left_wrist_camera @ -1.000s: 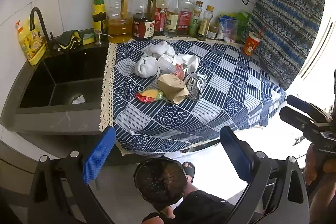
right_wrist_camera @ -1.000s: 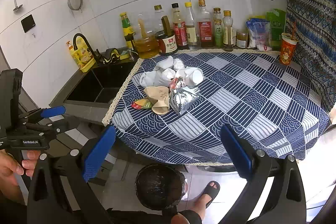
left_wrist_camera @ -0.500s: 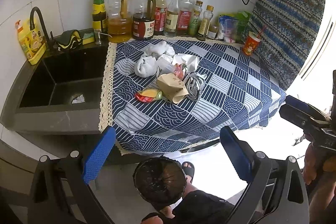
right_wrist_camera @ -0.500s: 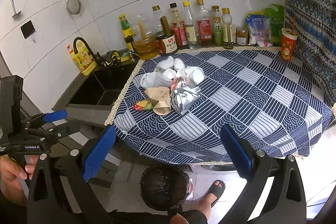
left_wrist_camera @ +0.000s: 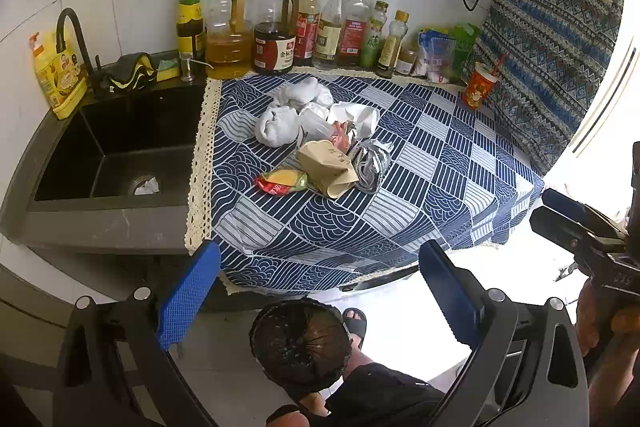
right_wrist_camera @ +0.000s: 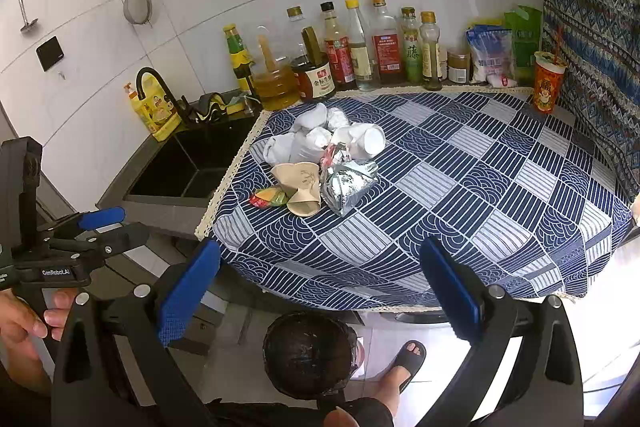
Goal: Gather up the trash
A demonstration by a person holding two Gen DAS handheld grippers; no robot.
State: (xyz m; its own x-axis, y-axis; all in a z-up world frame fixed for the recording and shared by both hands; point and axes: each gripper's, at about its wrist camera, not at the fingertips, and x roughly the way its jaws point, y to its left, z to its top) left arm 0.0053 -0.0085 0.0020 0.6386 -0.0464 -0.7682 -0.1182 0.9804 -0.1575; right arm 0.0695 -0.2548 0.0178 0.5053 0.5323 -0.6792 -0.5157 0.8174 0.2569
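A heap of trash lies on the blue patterned tablecloth (left_wrist_camera: 420, 187): white crumpled tissues (left_wrist_camera: 280, 125), a brown paper bag (left_wrist_camera: 326, 167), a silver foil wrapper (left_wrist_camera: 372, 163) and a red-yellow snack wrapper (left_wrist_camera: 282, 182). The same heap shows in the right wrist view, with the paper bag (right_wrist_camera: 300, 183) and foil wrapper (right_wrist_camera: 346, 183). A bin lined with a black bag (left_wrist_camera: 300, 341) stands on the floor below the table edge. My left gripper (left_wrist_camera: 320, 291) and right gripper (right_wrist_camera: 320, 291) are both open and empty, held back from the table above the bin (right_wrist_camera: 310, 355).
A black sink (left_wrist_camera: 108, 151) with a tap lies left of the cloth. Several sauce and oil bottles (left_wrist_camera: 312, 23) line the back wall. A red cup with a straw (left_wrist_camera: 480, 87) stands at the back right. A person's sandalled foot (right_wrist_camera: 408, 357) is beside the bin.
Both grippers have drifted only slightly; the right wrist view has moved a little closer to the table. Nothing on the table has moved.
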